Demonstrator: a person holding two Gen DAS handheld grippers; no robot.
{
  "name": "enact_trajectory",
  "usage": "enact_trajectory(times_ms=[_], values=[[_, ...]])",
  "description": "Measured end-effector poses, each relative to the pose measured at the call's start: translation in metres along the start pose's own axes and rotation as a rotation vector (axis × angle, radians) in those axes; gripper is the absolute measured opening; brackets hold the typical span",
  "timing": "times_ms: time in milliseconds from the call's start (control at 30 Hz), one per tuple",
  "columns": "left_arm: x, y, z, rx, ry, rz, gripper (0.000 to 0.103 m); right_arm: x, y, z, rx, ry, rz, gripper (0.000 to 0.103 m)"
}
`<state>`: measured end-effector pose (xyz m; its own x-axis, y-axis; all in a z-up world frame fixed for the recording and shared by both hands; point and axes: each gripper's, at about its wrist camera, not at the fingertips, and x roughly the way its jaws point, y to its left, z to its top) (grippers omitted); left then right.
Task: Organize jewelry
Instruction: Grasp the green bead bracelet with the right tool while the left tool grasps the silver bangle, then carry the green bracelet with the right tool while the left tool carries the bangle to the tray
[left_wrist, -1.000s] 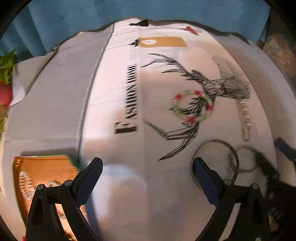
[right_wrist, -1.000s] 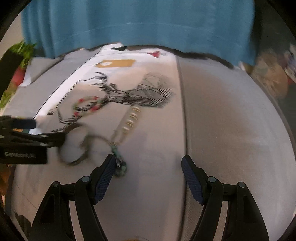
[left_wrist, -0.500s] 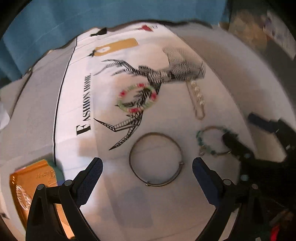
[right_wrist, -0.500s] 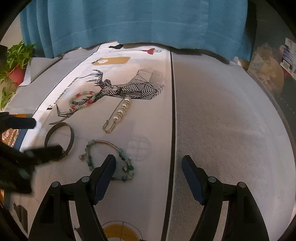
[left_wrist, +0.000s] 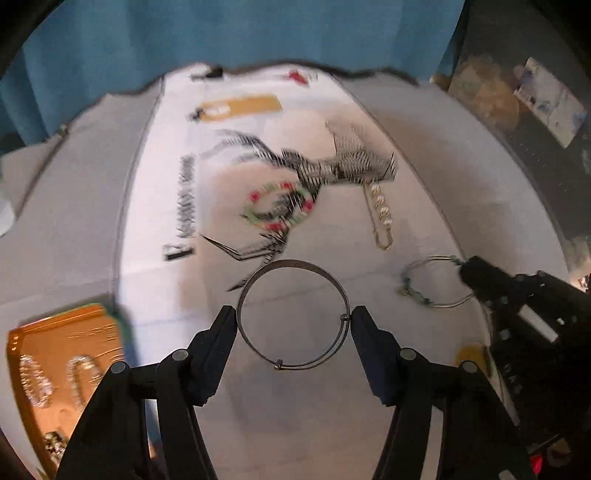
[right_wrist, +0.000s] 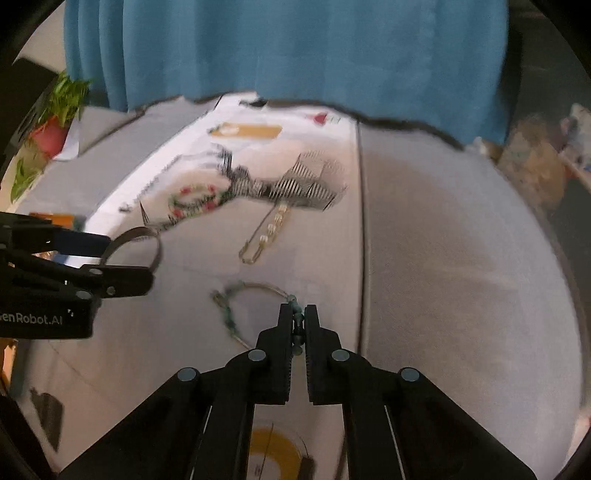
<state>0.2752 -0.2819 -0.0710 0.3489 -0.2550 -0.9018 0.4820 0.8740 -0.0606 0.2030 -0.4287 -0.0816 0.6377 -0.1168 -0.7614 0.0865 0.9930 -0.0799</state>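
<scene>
- Our left gripper (left_wrist: 293, 321) has just been closing across the metal bangle (left_wrist: 293, 314), pads pressing its rim from outside, which suits a stiff hoop.
- Our right gripper (right_wrist: 298, 316), just clenched, pinches the teal beaded bracelet (right_wrist: 236, 314) by its strand.
- Probably both are bound for the orange tray (left_wrist: 55, 354), near left.
- The red-green bracelet (left_wrist: 279, 206) and pearl pin (left_wrist: 380, 214) wait farther off on the printed cloth (left_wrist: 229, 376), with a teal curtain (right_wrist: 295, 48) behind.

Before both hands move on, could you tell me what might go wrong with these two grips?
The left gripper, whose jaws have just been closing, clamps the thin metal bangle only across its rim; it could pivot or spring out. The right gripper, just closed, pinches a few beads of the green beaded bracelet; its dangling loop may snag.
</scene>
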Motion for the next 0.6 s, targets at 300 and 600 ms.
enact_trajectory(times_ms=[300,600], values=[[-0.109,0.000,-0.046,0.025,-0.137,-0.048,0.059,-0.097,0.017,0.001,-0.018,-0.077,-0.057,0.006],[-0.185,0.017,-0.130,0.009,-0.205,-0.035,0.059,-0.165,0.059,-0.041,-0.053,-0.103,-0.013,0.006]])
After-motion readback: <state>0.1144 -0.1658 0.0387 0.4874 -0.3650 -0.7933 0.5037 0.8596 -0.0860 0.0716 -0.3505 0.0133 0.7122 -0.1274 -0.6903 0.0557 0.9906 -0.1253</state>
